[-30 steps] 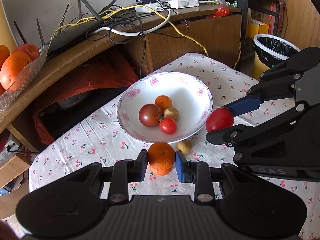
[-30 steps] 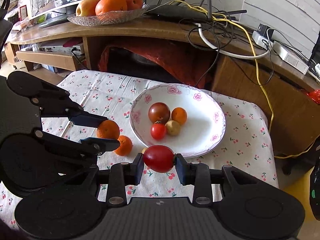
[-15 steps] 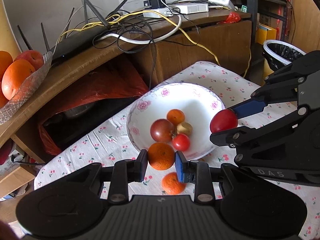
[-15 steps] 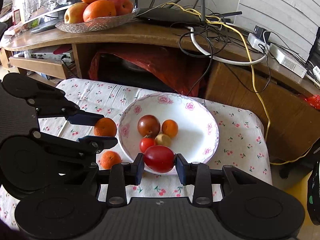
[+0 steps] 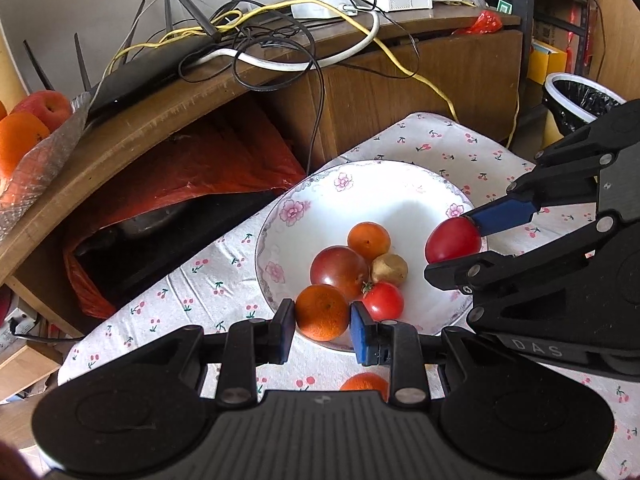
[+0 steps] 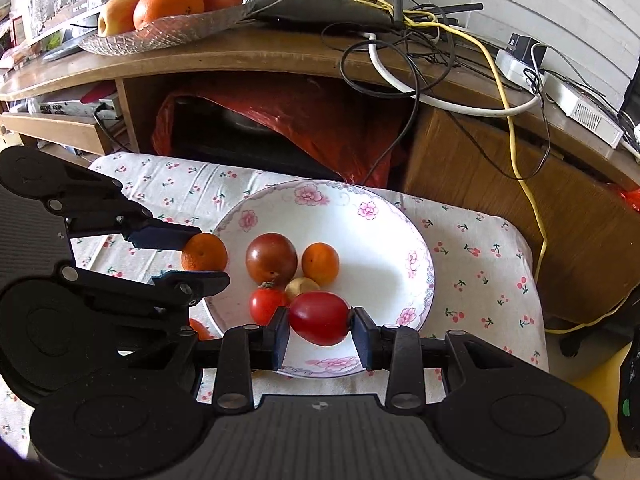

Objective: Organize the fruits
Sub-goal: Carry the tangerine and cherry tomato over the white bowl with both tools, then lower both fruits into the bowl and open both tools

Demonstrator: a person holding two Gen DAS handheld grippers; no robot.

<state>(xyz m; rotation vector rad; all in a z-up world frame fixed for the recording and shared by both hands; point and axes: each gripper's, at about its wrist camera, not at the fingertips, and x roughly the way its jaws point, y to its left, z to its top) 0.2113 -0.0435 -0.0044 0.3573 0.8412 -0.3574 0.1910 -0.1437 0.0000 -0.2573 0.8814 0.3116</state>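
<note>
A white floral bowl (image 5: 320, 216) (image 6: 384, 224) sits on the cherry-print tablecloth (image 5: 200, 280). It holds a dark tomato (image 5: 338, 266) (image 6: 271, 258), a small orange (image 5: 368, 240) (image 6: 320, 263), a small red tomato (image 5: 383, 301) (image 6: 265, 304) and a tan fruit (image 5: 390, 269). My left gripper (image 5: 322, 314) (image 6: 200, 258) is shut on an orange (image 5: 322, 312) at the bowl's near rim. My right gripper (image 6: 320, 320) (image 5: 456, 242) is shut on a red tomato (image 6: 319, 317) (image 5: 453, 240) above the bowl's edge. Another orange (image 5: 365, 385) lies on the cloth, partly hidden.
A wooden desk (image 6: 280, 54) behind carries a glass dish of oranges and apples (image 6: 168, 0), a router (image 5: 152, 68) and tangled cables (image 6: 420, 40). A red bag (image 5: 192, 168) fills the space under it. A lined bin (image 5: 580, 96) stands at the right.
Both grippers have moved forward with their fruit, from beside the bowl to over its rim. The second orange on the cloth now lies behind the left gripper's fingers.
</note>
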